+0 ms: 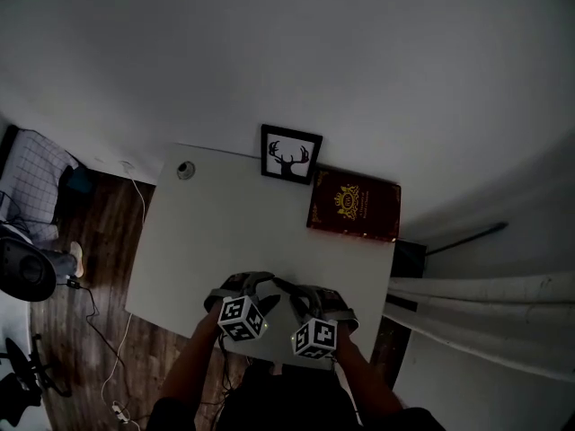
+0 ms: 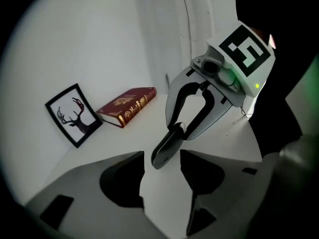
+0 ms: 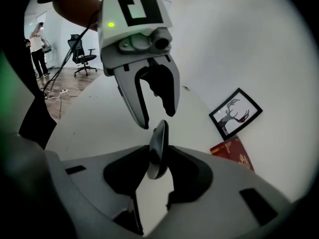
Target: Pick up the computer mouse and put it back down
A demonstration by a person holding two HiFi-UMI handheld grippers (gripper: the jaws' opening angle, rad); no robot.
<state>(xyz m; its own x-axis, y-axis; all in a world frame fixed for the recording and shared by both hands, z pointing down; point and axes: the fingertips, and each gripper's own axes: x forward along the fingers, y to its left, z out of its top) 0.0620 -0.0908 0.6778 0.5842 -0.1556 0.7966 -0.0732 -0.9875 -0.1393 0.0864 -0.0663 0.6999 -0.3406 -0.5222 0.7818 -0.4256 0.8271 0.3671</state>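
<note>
Right gripper (image 3: 156,156) clamped on the computer mouse (image 3: 157,146), pads pressing both flat faces so it stands on edge, near the front edge of the white table (image 1: 225,232); cannot tell if it clears the surface. Left gripper (image 2: 162,157) faces it with jaws spread wide, the mouse's free end poking between them with a gap on each side, nothing gripped. Framed deer picture (image 1: 290,153) and red book (image 1: 354,205) sit at the table's far edge, well apart from both grippers.
</note>
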